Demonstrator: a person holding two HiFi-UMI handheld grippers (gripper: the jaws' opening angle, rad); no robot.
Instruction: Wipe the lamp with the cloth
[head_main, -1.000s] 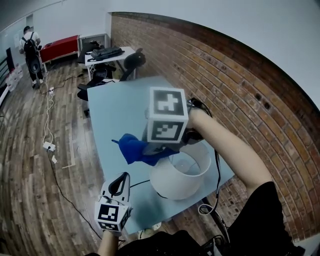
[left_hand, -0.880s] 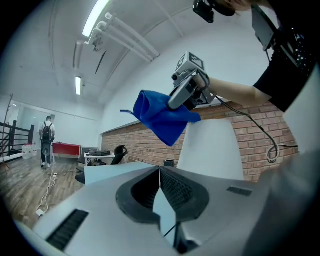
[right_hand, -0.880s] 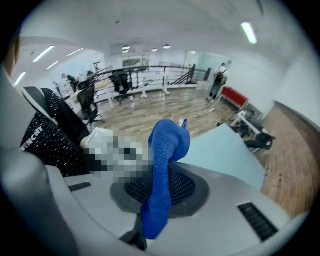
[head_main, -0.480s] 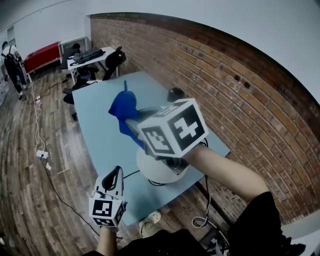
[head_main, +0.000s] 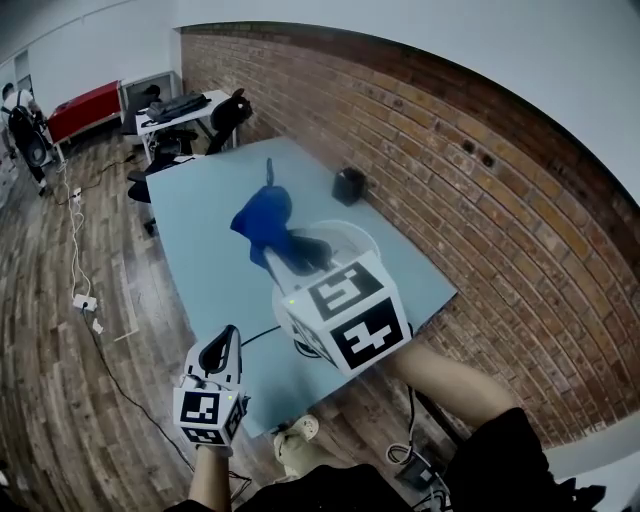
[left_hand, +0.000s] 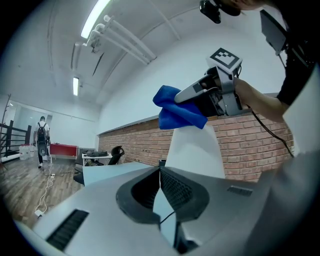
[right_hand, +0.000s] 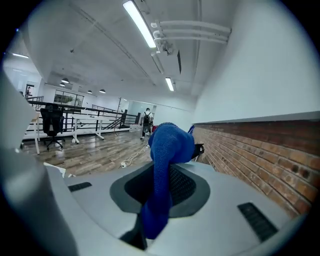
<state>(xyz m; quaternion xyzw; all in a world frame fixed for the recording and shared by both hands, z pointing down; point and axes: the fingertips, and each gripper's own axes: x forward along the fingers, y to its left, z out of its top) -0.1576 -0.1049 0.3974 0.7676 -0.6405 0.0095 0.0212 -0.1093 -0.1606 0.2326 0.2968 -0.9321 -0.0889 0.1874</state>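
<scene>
Brick walling is seen behind a pale blue table (head_main: 200, 225), on which a white lamp (head_main: 354, 240) is set. A blue cloth (head_main: 262, 222) is clamped in the right gripper (head_main: 272, 258) and held at the lamp's 10 o'clock. At the lamp's 7 o'clock the left gripper (head_main: 228, 338) is held, its jaws pressed together with nothing between them.

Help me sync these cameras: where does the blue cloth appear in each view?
Head view: cloth just above centre, left of the lamp.
Left gripper view: cloth upper centre, above the lamp.
Right gripper view: cloth centre, between the jaws.
Shared landmark: brick wall.
</scene>
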